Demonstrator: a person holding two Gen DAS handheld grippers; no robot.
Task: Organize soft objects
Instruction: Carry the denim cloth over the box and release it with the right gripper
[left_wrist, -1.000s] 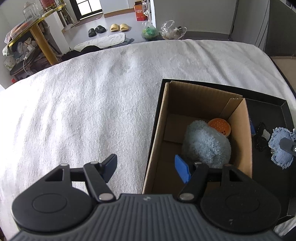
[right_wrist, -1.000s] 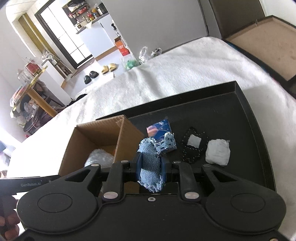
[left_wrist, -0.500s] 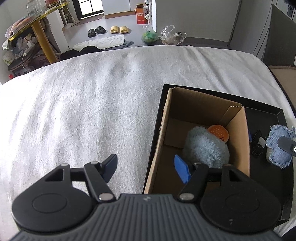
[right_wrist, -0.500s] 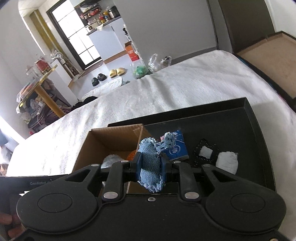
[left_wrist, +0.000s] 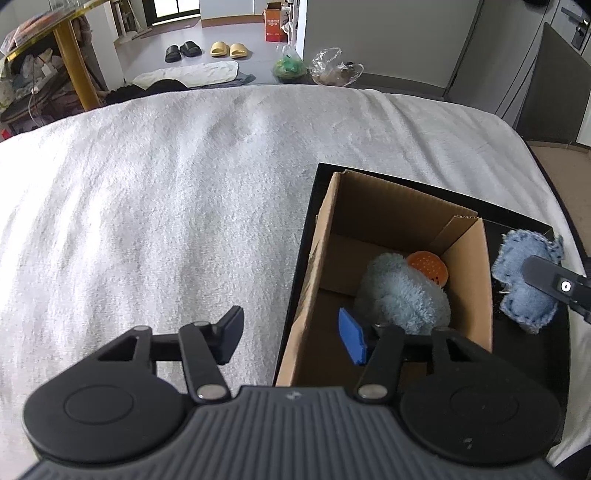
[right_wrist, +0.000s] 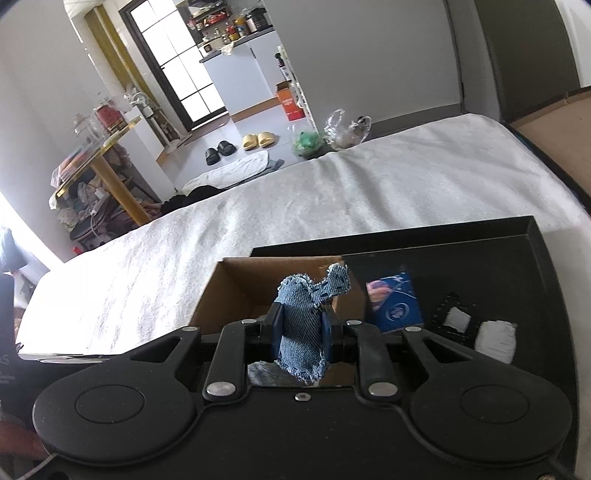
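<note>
Your right gripper (right_wrist: 301, 328) is pinched tight on the frayed denim piece (right_wrist: 304, 325), soft woven cloth with ragged edges, its long axis running up and down between the blue pads. Just beyond and below it stands the open cardboard box (right_wrist: 236, 291), holding a fluffy grey-blue plush (left_wrist: 402, 295) and an orange dotted disc (left_wrist: 428, 266). Your left gripper (left_wrist: 291, 338) is closing on nothing, straddling the box's left wall.
</note>
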